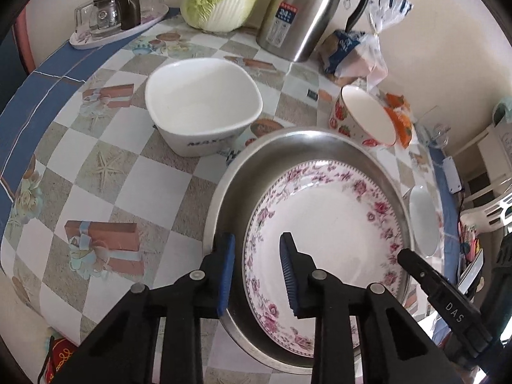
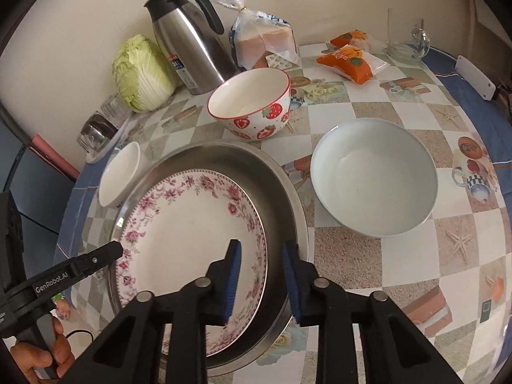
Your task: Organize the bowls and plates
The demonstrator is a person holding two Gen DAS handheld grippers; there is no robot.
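Note:
A pink-flowered plate (image 1: 329, 224) (image 2: 185, 224) lies inside a round steel pan (image 1: 236, 179) (image 2: 283, 188) on the checked tablecloth. My left gripper (image 1: 257, 236) straddles the pan's left rim: one pad is outside the pan and the other over the plate, with gaps showing. My right gripper (image 2: 262, 243) straddles the opposite rim the same way. Neither pad pair visibly presses on anything. A white square bowl (image 1: 201, 102) (image 2: 120, 176), a strawberry bowl (image 1: 364, 118) (image 2: 252, 102) and a pale grey bowl (image 2: 374, 179) (image 1: 424, 220) stand around the pan.
Along the wall stand a steel kettle (image 2: 188, 48), a cabbage (image 2: 140, 73), bagged bread (image 2: 265, 41), orange packets (image 2: 352, 60) and a glass mug (image 2: 406, 35). A tray of glasses (image 1: 118, 16) sits at the back left. A hand (image 2: 38, 358) holds the left gripper's handle.

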